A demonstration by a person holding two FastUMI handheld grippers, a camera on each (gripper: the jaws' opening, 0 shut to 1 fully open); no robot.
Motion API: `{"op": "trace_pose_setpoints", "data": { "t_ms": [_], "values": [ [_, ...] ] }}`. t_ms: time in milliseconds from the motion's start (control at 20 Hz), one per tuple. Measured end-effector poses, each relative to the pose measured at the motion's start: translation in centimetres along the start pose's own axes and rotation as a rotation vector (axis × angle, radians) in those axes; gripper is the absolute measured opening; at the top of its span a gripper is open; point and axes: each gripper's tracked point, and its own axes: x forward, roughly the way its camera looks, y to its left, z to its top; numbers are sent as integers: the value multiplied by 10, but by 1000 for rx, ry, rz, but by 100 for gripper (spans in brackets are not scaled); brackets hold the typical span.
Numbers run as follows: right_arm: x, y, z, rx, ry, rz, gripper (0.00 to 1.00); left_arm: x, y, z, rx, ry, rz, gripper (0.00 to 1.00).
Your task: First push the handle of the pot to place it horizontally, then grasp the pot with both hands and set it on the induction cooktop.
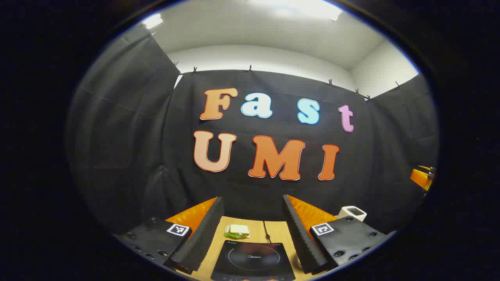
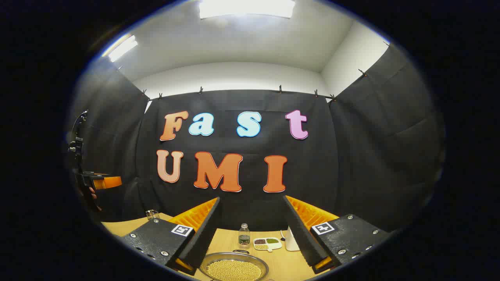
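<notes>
The pot (image 2: 234, 268), a shallow metal pan full of pale yellow grains, sits on the wooden table (image 2: 275, 265) just below and ahead of my right gripper (image 2: 251, 199). That gripper is open and holds nothing. A small dark loop shows at the pot's far rim; I cannot make out the handle. The black induction cooktop (image 1: 253, 257) lies flat on the table under my left gripper (image 1: 252, 199), which is also open with nothing between its fingers. Both grippers hang above the table, touching nothing.
Behind the cooktop lie a wrapped sandwich (image 1: 237, 231) and a cable (image 1: 266, 231); a white appliance (image 1: 352, 212) stands to the right. Behind the pot are a small bottle (image 2: 244, 235), a divided dish (image 2: 267, 244), a white object (image 2: 291, 240) and a glass (image 2: 152, 214).
</notes>
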Motion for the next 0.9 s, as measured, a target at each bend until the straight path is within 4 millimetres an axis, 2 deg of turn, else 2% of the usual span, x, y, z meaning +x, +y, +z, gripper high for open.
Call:
{"op": "trace_pose_setpoints", "data": {
  "t_ms": [150,300,400,450,550,600,750,800,850,900],
  "values": [
    [1,-8,-2,14,-4,-9,95,2,-6,6,18,-15,-9,97],
    [5,-11,-4,21,-8,-14,95,6,2,16,68,-42,40,97],
    [6,-13,-6,26,-5,-15,95,5,-4,21,84,-51,34,98],
    [5,-13,-7,30,-3,-11,90,4,-4,23,90,-60,35,97],
    [2,-15,-9,32,1,-3,90,1,-4,27,95,-77,42,98],
    [2,-15,-10,31,3,-1,95,-1,-5,29,96,-85,42,98],
    [-2,-20,-13,40,11,-1,95,-6,-8,35,104,-107,39,98],
    [-3,-22,-13,46,14,-1,99,-9,-10,36,110,-116,39,98],
    [-4,-24,-15,51,20,-2,95,-10,-12,37,119,-124,39,98],
    [-7,-27,-18,56,28,0,95,-13,-13,40,129,-134,40,98]
  ]
}}
